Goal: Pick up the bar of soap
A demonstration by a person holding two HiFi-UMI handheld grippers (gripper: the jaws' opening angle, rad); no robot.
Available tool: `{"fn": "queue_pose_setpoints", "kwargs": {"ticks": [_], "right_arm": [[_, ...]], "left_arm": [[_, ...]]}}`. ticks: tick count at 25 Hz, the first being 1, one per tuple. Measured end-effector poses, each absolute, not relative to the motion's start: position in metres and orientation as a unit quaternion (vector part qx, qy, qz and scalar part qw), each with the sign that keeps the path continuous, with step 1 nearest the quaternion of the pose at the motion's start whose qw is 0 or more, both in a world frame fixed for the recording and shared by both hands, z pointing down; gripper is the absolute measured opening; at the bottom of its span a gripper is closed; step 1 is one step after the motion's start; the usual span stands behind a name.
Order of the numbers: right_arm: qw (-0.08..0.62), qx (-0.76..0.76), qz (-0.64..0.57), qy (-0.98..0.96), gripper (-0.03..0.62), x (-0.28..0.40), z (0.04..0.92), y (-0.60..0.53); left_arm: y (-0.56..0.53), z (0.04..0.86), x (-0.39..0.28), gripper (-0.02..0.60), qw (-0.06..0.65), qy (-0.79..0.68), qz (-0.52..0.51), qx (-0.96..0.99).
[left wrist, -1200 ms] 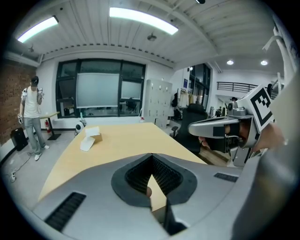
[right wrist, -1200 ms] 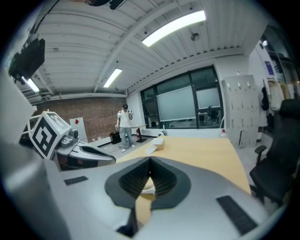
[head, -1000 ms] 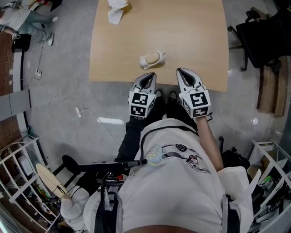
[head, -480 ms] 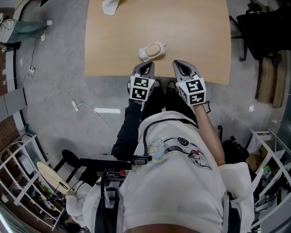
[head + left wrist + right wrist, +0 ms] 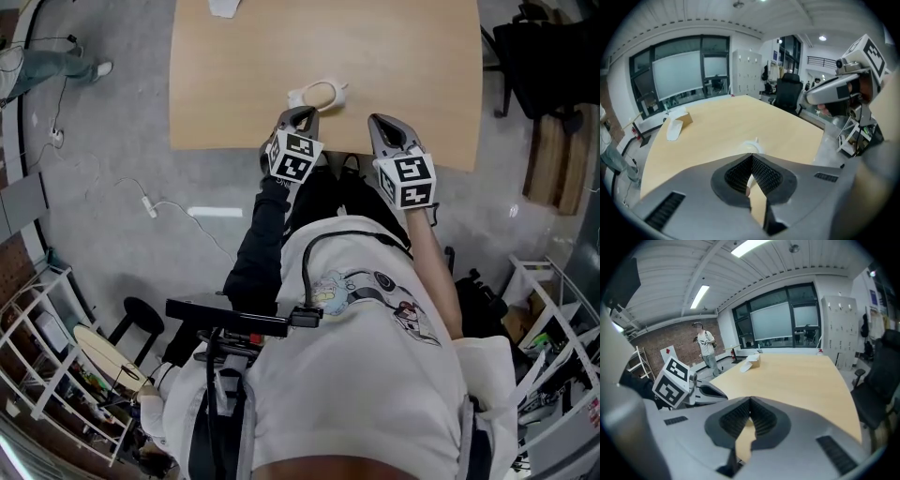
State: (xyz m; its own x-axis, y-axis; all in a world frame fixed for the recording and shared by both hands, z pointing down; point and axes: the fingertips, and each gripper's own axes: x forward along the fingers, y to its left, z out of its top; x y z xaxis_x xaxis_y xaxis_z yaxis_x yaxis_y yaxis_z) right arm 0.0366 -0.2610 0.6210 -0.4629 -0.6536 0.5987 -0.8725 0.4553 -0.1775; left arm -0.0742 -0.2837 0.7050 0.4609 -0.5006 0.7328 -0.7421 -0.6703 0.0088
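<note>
Two grippers sit at the near edge of one table [image 5: 394,56]. The left gripper [image 5: 301,114] has its jaws clenched together, with nothing between them. The right gripper [image 5: 382,123], at 3 o'clock from the left one, is likewise clenched and empty. One soap [image 5: 320,94] lies on the table just beyond the left gripper's tip, at its 1 o'clock. Its long axis runs roughly from 9 to 3 o'clock, with the 3 o'clock end a little farther away. It is a pale cream oval with a white rim, a white lump at the 9 o'clock end and a small point at the other. In the left gripper view it peeks over the jaw tips. Towards the table's far edge, at 11 o'clock, lie one white paper [image 5: 674,130] and one brown box [image 5: 685,119], touching each other.
</note>
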Motion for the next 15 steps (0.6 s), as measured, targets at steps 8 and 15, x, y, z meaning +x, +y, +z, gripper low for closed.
{"fn": "queue_pose_setpoints", "kwargs": {"ticks": [8, 15], "right_arm": [[0.236, 0.467, 0.251, -0.815, 0.005, 0.037, 0.628, -0.272], [0.241, 0.472, 0.266, -0.805, 0.005, 0.038, 0.637, -0.276]], "left_arm": [[-0.305, 0.737, -0.084, 0.092, 0.134, -0.326, 0.424, 0.834], [-0.314, 0.756, -0.076, 0.23, 0.09, -0.245, 0.466, 0.845]]}}
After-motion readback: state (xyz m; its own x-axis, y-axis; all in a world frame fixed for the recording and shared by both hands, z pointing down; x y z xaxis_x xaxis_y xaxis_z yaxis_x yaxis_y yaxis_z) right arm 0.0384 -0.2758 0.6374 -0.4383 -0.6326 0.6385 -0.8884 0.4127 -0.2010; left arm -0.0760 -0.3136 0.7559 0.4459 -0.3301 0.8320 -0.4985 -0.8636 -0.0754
